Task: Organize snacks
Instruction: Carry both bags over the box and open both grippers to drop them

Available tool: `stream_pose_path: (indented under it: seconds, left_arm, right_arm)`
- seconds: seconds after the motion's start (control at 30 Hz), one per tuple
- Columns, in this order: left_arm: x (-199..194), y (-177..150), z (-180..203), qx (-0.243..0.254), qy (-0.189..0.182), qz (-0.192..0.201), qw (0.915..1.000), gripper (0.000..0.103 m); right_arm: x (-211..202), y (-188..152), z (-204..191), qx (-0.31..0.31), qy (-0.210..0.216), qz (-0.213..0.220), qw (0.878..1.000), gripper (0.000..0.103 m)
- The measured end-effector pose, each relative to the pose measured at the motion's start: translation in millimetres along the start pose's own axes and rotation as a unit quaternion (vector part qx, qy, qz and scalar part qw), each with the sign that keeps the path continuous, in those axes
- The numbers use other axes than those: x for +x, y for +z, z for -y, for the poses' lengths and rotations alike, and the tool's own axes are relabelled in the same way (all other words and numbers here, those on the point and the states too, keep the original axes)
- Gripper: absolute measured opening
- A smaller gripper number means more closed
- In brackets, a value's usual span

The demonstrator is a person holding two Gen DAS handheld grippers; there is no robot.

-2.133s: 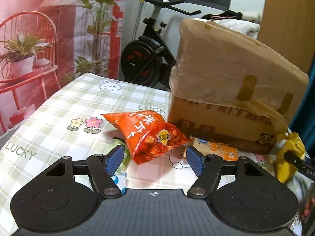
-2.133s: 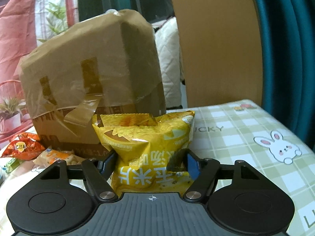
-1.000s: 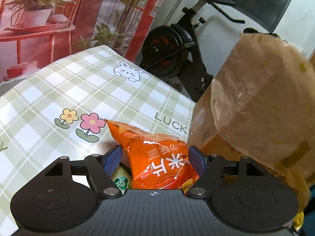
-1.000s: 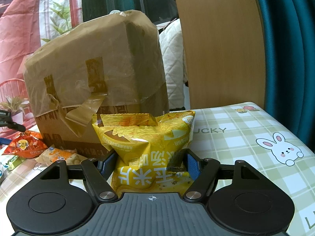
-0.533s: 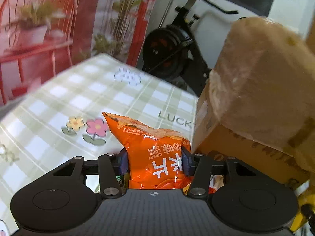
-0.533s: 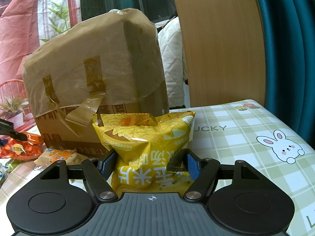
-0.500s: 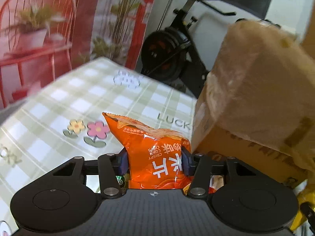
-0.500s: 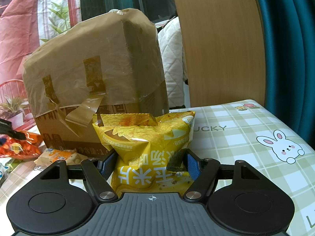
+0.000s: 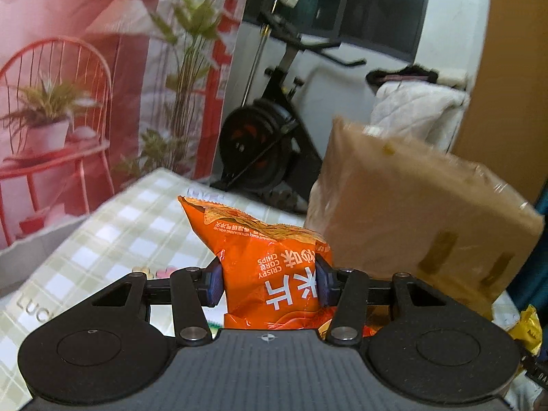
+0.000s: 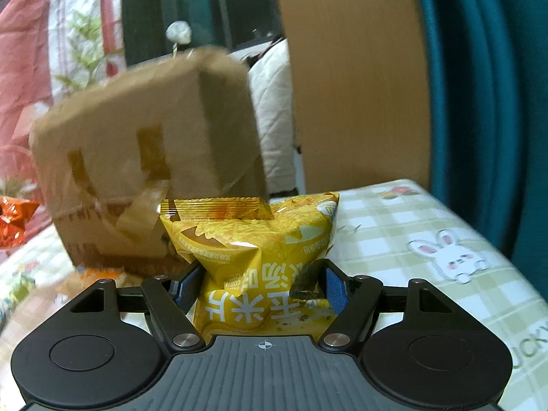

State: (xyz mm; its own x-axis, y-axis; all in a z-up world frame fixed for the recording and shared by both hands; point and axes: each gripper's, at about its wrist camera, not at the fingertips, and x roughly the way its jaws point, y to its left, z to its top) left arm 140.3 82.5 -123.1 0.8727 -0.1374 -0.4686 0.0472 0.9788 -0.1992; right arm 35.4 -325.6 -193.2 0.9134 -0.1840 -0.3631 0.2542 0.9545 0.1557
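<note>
My left gripper (image 9: pixel 269 282) is shut on an orange corn chip bag (image 9: pixel 263 260), its blue pads pressing both sides, and the bag hangs above the checked tablecloth (image 9: pixel 113 236). In the right wrist view my right gripper (image 10: pixel 260 286) is shut on a yellow corn chip bag (image 10: pixel 253 239), held upright over the cloth. The orange bag (image 10: pixel 12 221) also shows at that view's far left edge, and a corner of the yellow bag (image 9: pixel 527 325) at the left view's far right. A taped cardboard box (image 9: pixel 421 219) stands on the table behind both bags.
Small snack packets (image 10: pixel 24 284) lie on the cloth left of the box (image 10: pixel 150 178), blurred. An exercise bike (image 9: pixel 267 137) stands beyond the table's far edge. A wooden panel (image 10: pixel 356 78) and a teal curtain (image 10: pixel 479 85) rise at the right. Checked cloth (image 10: pixel 428 233) with a rabbit print spreads to the right.
My left gripper closed on the orange bag and lifted it off the cloth, rolling a little. The right gripper, still holding the yellow bag, rose slightly.
</note>
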Motion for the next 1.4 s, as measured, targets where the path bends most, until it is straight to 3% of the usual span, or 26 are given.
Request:
stream_pose_path:
  seconds: [0.13, 0.3, 0.47, 0.67, 0.77, 0.87, 0.93, 1.03, 1.4]
  left_arm:
    - [-22, 23, 13, 0.01, -0.011, 0.05, 0.9986, 0.053]
    - [-42, 65, 46, 0.038, -0.038, 0.119, 0.9915, 0.053]
    - [-32, 104, 95, 0.087, -0.056, 0.162, 0.9813, 0.053]
    - [28, 131, 133, 0.105, -0.063, 0.123, 0.9848, 0.053]
    - [48, 129, 140, 0.126, -0.056, 0.115, 0.9838, 0.053]
    - [67, 124, 138, 0.116, -0.067, 0.085, 0.9873, 0.055]
    - [76, 122, 129, 0.101, -0.076, 0.063, 0.9899, 0.069]
    - [75, 118, 120, 0.088, -0.073, 0.064, 0.9914, 0.082]
    - [40, 115, 114, 0.109, -0.056, 0.061, 0.9906, 0.084]
  right_arm:
    - [-22, 34, 3, 0.022, -0.002, 0.045, 0.999, 0.068]
    - [-38, 100, -18, -0.007, 0.026, 0.115, 0.993, 0.068]
    - [-18, 171, -57, -0.043, 0.068, 0.147, 0.986, 0.068]
    - [44, 207, -101, -0.091, 0.071, 0.121, 0.986, 0.068]
    - [61, 206, -107, -0.086, 0.068, 0.102, 0.989, 0.068]
    - [75, 201, -110, -0.086, 0.06, 0.083, 0.991, 0.073]
    - [79, 198, -109, -0.087, 0.058, 0.068, 0.992, 0.082]
    - [75, 193, -109, -0.088, 0.064, 0.071, 0.992, 0.094]
    - [40, 191, -106, -0.069, 0.075, 0.064, 0.993, 0.095]
